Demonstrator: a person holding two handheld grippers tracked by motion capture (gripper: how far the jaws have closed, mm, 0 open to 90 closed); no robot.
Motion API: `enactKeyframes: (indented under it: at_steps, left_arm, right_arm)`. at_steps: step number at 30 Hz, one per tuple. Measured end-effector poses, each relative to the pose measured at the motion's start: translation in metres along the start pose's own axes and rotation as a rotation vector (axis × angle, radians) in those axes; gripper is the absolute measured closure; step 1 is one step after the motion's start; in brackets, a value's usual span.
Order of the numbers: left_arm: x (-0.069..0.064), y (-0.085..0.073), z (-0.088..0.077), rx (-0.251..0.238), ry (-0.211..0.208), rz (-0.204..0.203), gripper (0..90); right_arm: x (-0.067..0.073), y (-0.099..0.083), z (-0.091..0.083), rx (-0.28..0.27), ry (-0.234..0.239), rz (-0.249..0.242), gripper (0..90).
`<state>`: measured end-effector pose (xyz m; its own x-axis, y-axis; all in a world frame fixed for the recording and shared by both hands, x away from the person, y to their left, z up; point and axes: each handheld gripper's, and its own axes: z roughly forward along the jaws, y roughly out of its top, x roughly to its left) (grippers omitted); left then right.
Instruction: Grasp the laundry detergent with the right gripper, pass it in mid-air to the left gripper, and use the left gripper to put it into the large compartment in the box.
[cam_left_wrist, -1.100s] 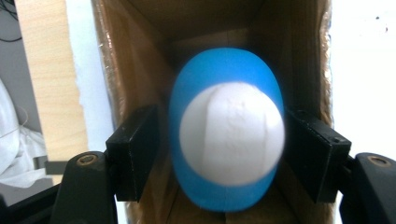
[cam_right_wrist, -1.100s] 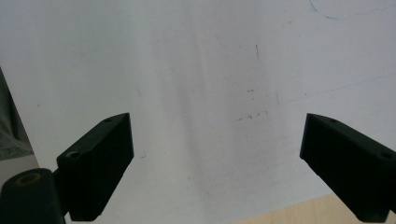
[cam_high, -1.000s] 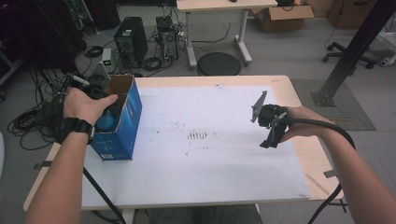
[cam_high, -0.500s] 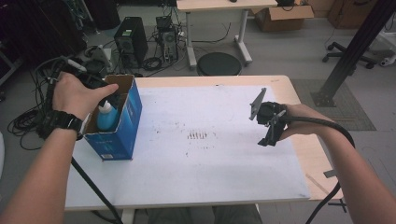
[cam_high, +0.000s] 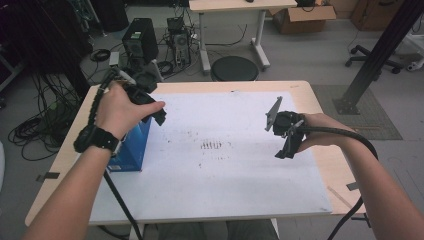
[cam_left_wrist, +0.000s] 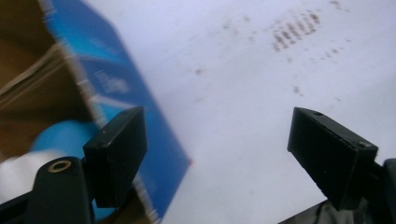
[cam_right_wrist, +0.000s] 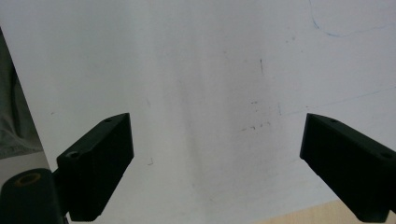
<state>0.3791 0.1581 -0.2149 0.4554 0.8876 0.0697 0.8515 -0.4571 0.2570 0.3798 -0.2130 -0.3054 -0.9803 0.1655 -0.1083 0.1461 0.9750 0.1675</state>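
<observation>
- High view: table (cam_high: 320, 100) of pale wood carries a white sheet (cam_high: 225, 175) with a patch of dark smudges (cam_high: 211, 145) near its middle. A blue box (cam_high: 131, 150) stands upright at the sheet's left edge, its long side running away from the person; its top is hidden under the left hand (cam_high: 120, 110). The left gripper (cam_high: 156, 112) is held above the box's far end, its tip reaching out over the sheet toward the middle of the table. The right gripper (cam_high: 286, 147) hangs over the right part of the sheet, tipped downward, well apart from the box, with a black cable (cam_high: 350, 135) looping off past the right hand (cam_high: 317, 131). A round black stool (cam_high: 234, 68) stands on the floor beyond the table.
- Left gripper view: left gripper (cam_left_wrist: 219, 158) has its jaws spread wide with nothing between them. The blue box (cam_left_wrist: 121, 98) sits at the left, tilted in this picture, its wall passing behind the left jaw. The box is open at the top; inside, against brown cardboard, lies something light blue and rounded (cam_left_wrist: 65, 137) with a white part beside it, too blurred to name. White sheet (cam_left_wrist: 243, 84) and smudges (cam_left_wrist: 294, 32) lie beyond.
- Right gripper view: right gripper (cam_right_wrist: 217, 168) is likewise released, jaws far apart and empty above the white sheet (cam_right_wrist: 210, 70), which bears faint marks. A strip of wooden table (cam_right_wrist: 303, 212) shows at the lower edge.
</observation>
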Motion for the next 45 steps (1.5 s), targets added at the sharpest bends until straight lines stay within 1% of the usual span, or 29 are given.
enactKeyframes:
  at_steps: [1, 2, 3, 4, 5, 6, 9, 10, 11, 12, 13, 14, 15, 16, 17, 19, 20, 22, 23, 24, 25, 26, 27, 28, 29, 31, 32, 36, 45]
  left_arm:
    - [-0.010, 0.004, 0.007, 0.001, -0.020, 0.030, 20.3]
    - [-0.016, 0.005, 0.011, 0.004, -0.027, 0.046, 20.0]
    - [-0.016, 0.005, 0.011, 0.004, -0.027, 0.046, 18.9]
    - [-0.021, 0.007, 0.016, 0.006, -0.042, 0.065, 16.9]
    - [-0.029, 0.009, 0.022, 0.010, -0.067, 0.086, 15.9]
    - [-0.033, 0.010, 0.026, 0.012, -0.076, 0.103, 15.9]
    - [-0.043, 0.013, 0.037, 0.015, -0.081, 0.149, 15.1]
    - [-0.043, 0.013, 0.037, 0.015, -0.081, 0.149, 14.7]
    - [-0.049, 0.015, 0.044, 0.029, -0.082, 0.192, 13.9]
    - [-0.052, 0.015, 0.047, 0.032, -0.085, 0.211, 13.2]
    - [-0.052, 0.015, 0.047, 0.032, -0.085, 0.211, 12.5]
    - [-0.057, 0.016, 0.053, 0.031, -0.100, 0.237, 11.9]
    - [-0.057, 0.016, 0.053, 0.031, -0.100, 0.237, 11.6]
    - [-0.062, 0.016, 0.059, 0.036, -0.112, 0.259, 10.8]
    - [-0.062, 0.016, 0.059, 0.036, -0.112, 0.259, 10.0]
    - [-0.066, 0.017, 0.064, 0.042, -0.119, 0.281, 9.8]
    - [-0.068, 0.017, 0.066, 0.040, -0.126, 0.297, 8.7]
    - [-0.074, 0.018, 0.070, 0.037, -0.139, 0.328, 7.8]
    - [-0.074, 0.018, 0.070, 0.037, -0.139, 0.328, 7.1]
    - [-0.077, 0.019, 0.072, 0.041, -0.143, 0.345, 7.1]
    - [-0.080, 0.019, 0.073, 0.039, -0.150, 0.352, 6.3]
    - [-0.083, 0.020, 0.076, 0.041, -0.164, 0.366, 5.9]
    - [-0.083, 0.020, 0.076, 0.041, -0.164, 0.366, 5.4]
    - [-0.087, 0.020, 0.078, 0.046, -0.172, 0.384, 5.1]
    - [-0.089, 0.021, 0.079, 0.049, -0.172, 0.390, 5.1]
    - [-0.090, 0.021, 0.081, 0.049, -0.178, 0.386, 5.0]
    - [-0.091, 0.022, 0.083, 0.054, -0.189, 0.392, 5.0]
    - [-0.093, 0.022, 0.084, 0.055, -0.203, 0.393, 5.0]
    - [-0.095, 0.021, 0.082, 0.055, -0.206, 0.402, 5.0]
  right_arm:
    - [0.000, 0.000, 0.000, 0.006, 0.000, 0.007, 9.5]
    - [0.000, 0.000, 0.000, 0.010, 0.001, 0.005, 9.5]
    - [0.000, 0.000, 0.000, 0.010, 0.001, 0.005, 9.5]
    - [0.000, 0.000, 0.000, 0.015, 0.001, 0.003, 9.4]
    - [0.000, 0.000, 0.000, 0.013, 0.000, 0.004, 9.5]
    - [0.000, -0.001, 0.000, 0.012, 0.001, 0.007, 9.5]
    - [0.000, -0.002, 0.000, 0.018, 0.001, 0.009, 9.5]
    - [0.000, -0.002, 0.000, 0.018, 0.001, 0.009, 9.5]
    - [0.000, -0.003, 0.000, 0.015, 0.005, 0.013, 9.5]
    - [0.000, -0.003, 0.000, 0.013, 0.005, 0.015, 9.4]
    - [0.000, -0.003, 0.000, 0.013, 0.005, 0.015, 9.4]
    - [-0.001, -0.004, 0.000, 0.002, 0.005, 0.019, 9.4]
    - [-0.001, -0.004, 0.000, -0.006, 0.006, 0.025, 9.4]
    - [-0.002, -0.004, 0.000, -0.015, 0.011, 0.030, 9.4]
    - [-0.002, -0.004, 0.000, -0.015, 0.011, 0.030, 9.4]
    - [-0.003, -0.005, 0.000, -0.019, 0.018, 0.034, 8.7]
    - [-0.004, -0.005, 0.001, -0.029, 0.025, 0.031, 8.5]
    - [-0.004, -0.006, 0.001, -0.028, 0.028, 0.031, 7.7]
    - [-0.004, -0.006, 0.001, -0.028, 0.028, 0.031, 7.7]
    - [-0.005, -0.006, 0.002, -0.029, 0.031, 0.029, 7.4]
    - [-0.006, -0.006, 0.002, -0.030, 0.033, 0.029, 7.0]
    - [-0.007, -0.006, 0.002, -0.036, 0.035, 0.028, 6.6]
    - [-0.008, -0.006, 0.002, -0.035, 0.038, 0.028, 6.4]
    - [-0.008, -0.006, 0.002, -0.039, 0.037, 0.027, 5.9]
    - [-0.008, -0.006, 0.002, -0.040, 0.039, 0.028, 5.2]
    - [-0.009, -0.005, 0.002, -0.040, 0.040, 0.022, 5.5]
    - [-0.009, -0.005, 0.002, -0.039, 0.039, 0.022, 5.5]
    - [-0.009, -0.005, 0.002, -0.037, 0.039, 0.021, 5.5]
    - [-0.008, -0.004, 0.003, -0.034, 0.042, 0.018, 5.3]
